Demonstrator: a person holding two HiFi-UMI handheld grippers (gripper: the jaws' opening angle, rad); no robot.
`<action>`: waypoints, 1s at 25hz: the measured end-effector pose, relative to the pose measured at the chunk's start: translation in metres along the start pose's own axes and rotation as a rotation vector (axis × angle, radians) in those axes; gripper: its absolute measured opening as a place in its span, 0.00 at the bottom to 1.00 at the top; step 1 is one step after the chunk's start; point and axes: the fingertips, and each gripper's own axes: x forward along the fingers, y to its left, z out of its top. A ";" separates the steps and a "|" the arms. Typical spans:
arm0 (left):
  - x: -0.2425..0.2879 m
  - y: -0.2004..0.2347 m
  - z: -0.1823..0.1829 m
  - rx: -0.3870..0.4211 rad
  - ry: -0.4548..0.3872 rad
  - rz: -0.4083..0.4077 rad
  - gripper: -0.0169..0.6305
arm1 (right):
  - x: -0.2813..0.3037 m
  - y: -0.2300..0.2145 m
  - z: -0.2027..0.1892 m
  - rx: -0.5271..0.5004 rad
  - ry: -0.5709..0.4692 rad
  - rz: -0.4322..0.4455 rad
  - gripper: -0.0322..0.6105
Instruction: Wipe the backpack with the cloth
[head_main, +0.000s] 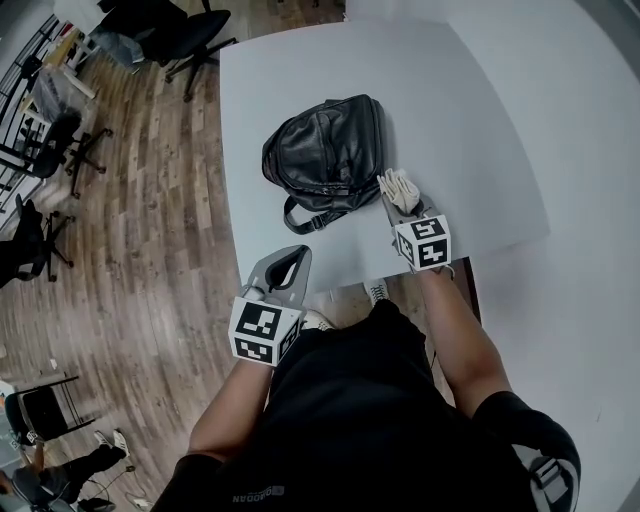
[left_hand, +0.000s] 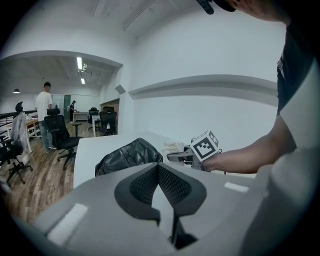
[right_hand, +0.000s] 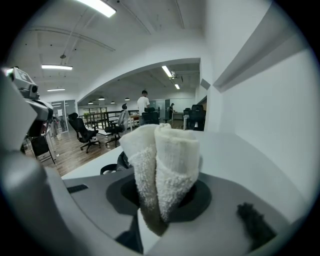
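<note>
Though near backpack (head_main: 325, 150), right tool (head_main: 396, 203) tight on cloth (head_main: 402, 185)

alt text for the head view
Seen from above, a black backpack lies on a white table; the right gripper holds a white cloth beside it. The left gripper hangs shut and empty near the table's front edge.

Black leather backpack (head_main: 325, 160), creased and glossy, lying flat on the white worktop (head_main: 450, 130) toward its near-left part, with a strap loop curling off its near edge. White terry cloth (head_main: 400, 188), folded into a thick roll, sits just beside the backpack's near-right corner, gripped between the jaws of the right gripper (head_main: 403, 200); its folded end projects past the jaws toward the backpack.
</note>
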 end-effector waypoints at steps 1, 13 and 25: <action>-0.002 0.001 0.000 0.003 -0.002 -0.003 0.04 | 0.000 0.002 0.000 0.002 -0.002 -0.003 0.20; -0.035 0.021 -0.001 0.019 -0.032 -0.001 0.04 | -0.003 0.014 0.002 0.039 -0.011 -0.062 0.20; -0.050 0.034 -0.005 -0.029 -0.073 0.002 0.04 | -0.007 0.014 0.010 0.022 0.006 -0.103 0.20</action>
